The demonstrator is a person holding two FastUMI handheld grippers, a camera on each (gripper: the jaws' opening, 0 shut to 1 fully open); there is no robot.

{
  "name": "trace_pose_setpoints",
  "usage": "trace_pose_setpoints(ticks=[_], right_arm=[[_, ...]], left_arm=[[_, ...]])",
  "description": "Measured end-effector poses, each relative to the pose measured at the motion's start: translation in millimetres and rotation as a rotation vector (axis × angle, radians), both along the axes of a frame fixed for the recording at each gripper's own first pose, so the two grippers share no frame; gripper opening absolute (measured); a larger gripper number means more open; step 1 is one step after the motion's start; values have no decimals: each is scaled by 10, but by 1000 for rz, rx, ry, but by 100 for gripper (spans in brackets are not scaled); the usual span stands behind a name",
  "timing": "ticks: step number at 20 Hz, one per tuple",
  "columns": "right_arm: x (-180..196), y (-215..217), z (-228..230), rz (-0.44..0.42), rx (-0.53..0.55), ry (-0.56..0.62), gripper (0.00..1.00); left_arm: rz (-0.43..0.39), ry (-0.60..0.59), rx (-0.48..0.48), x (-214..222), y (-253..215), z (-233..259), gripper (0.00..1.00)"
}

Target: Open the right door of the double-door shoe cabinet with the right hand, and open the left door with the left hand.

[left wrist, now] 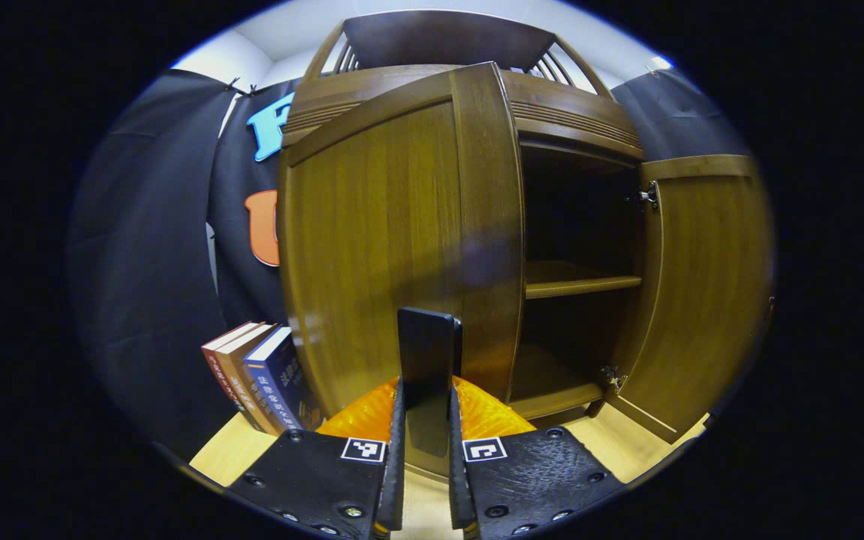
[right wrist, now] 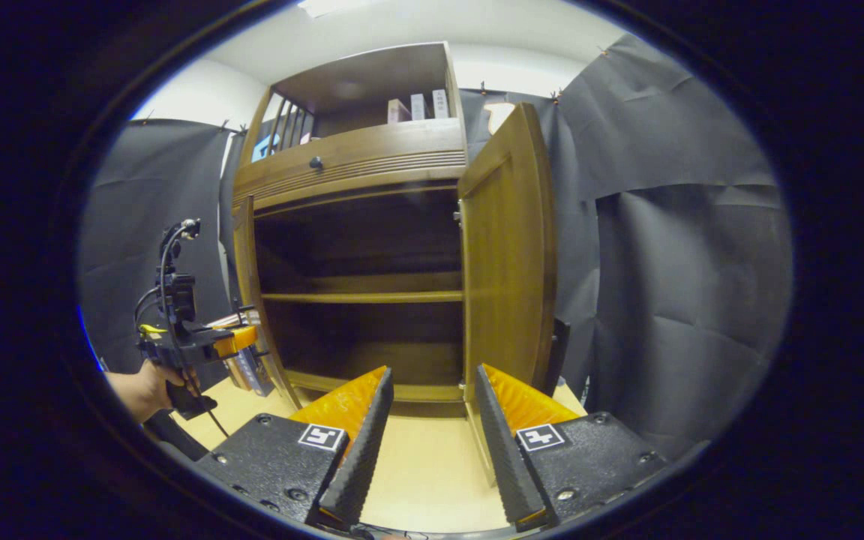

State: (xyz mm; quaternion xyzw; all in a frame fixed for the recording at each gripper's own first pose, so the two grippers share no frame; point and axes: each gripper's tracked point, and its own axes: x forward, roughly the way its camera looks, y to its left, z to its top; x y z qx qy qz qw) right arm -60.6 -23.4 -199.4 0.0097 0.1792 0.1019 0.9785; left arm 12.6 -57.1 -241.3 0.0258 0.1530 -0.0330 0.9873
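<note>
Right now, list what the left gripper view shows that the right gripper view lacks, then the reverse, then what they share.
Left gripper view: the left tool clamped on the dark handle of the left door, plus that door's outer face.
Right gripper view: the open right tool, the hand holding the left tool, the drawer knob and the boxes on top.
Shared: the shoe cabinet, both doors swung open, the right door and the middle shelf.
</note>
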Motion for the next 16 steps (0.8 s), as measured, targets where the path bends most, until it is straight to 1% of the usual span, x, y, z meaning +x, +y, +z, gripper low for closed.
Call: trace_pose_setpoints(ticks=[3, 4, 5, 6, 7, 8, 10, 11, 16], right_arm=[[42, 132, -8, 43, 3, 0, 70], [52, 166, -5, 53, 2, -1, 70], [54, 198, -7, 64, 3, -3, 70], [68, 229, -11, 70, 3, -2, 70], [73, 255, -20, 77, 4, -1, 70], [77, 280, -23, 83, 3, 1, 70], [95, 308, -43, 88, 2, 4, 70], [107, 317, -48, 86, 1, 5, 70], [157, 353, -76, 69, 6, 13, 70]], left_arm=[[47, -2, -13, -162, 183, 31, 23], [63, -6, -7, -211, 256, 30, 31], [78, -9, 1, -252, 328, 39, 31], [93, -12, 8, -301, 396, 45, 23], [107, -13, 13, -342, 462, 57, 23], [120, -13, 19, -380, 529, 70, 31], [137, -10, 35, -433, 652, 79, 31], [142, -14, 41, -451, 704, 114, 23], [195, -38, 58, -539, 1061, 212, 22]])
